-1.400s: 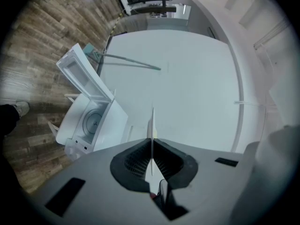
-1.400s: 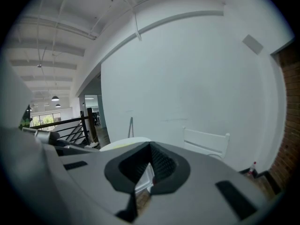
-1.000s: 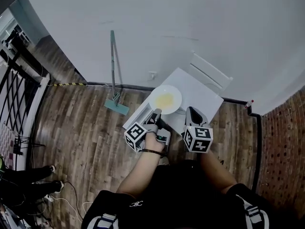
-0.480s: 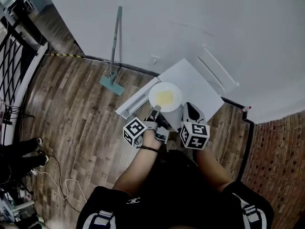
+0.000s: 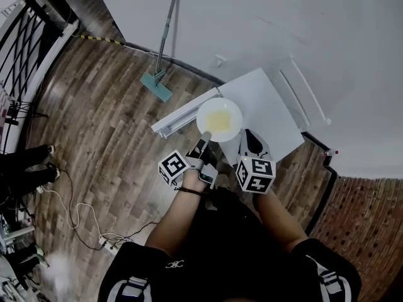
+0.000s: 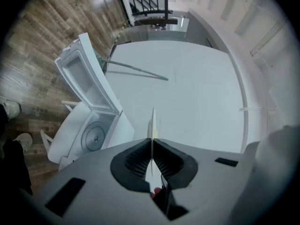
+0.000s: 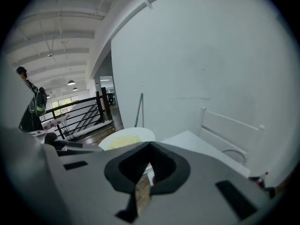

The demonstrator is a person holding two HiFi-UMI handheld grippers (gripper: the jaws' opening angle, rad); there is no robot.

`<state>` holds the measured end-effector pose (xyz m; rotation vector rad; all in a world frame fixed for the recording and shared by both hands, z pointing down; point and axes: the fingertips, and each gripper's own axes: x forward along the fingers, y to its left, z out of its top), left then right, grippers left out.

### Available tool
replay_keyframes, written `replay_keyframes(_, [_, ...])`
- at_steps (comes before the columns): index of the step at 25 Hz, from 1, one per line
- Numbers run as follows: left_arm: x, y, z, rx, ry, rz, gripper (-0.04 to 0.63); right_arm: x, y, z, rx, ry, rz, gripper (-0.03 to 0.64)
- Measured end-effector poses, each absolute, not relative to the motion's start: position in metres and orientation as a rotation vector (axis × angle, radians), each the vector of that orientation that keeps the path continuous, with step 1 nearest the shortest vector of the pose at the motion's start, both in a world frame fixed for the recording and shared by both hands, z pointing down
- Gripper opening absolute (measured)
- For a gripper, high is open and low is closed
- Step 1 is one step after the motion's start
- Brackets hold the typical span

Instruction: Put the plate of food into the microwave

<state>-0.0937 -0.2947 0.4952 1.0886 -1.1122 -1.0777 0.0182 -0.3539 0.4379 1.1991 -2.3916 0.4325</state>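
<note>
A white wall fills the upper part of the head view, and a brown plank floor runs below it. Against the wall sits a white microwave with its door swung open; the left gripper view looks into the cavity, where the round turntable lies bare. A teal-handled mop leans on the wall to the left of the microwave, its head resting on the floor. The plate is outside the oven, held in the air over its front edge beside the open door. In the left gripper view it shows edge-on as a thin white line. The left gripper is clenched on the plate's near rim, its pads pressed to either face of it. The right gripper hovers just beside the plate on the microwave's side, its jaws slightly parted with nothing between them (only floor shows through the gap in its own view). A flat patch of yellow food covers the middle of the plate and lies level.
</note>
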Motion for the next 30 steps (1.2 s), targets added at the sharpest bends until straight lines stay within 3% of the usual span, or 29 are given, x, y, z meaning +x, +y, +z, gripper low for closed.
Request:
replay_keyframes(17, [-0.109, -0.293, 0.682, 1.036, -1.194, -0.984, 0.014, -0.028, -0.367, 0.612, 1.05, -2.331, 0.526, 0.005])
replay_keyframes(30, [-0.075, -0.36, 0.792, 1.091, -1.013, -0.993, 0.014, -0.005, -0.374, 0.725, 1.138, -2.183, 0.455, 0.005])
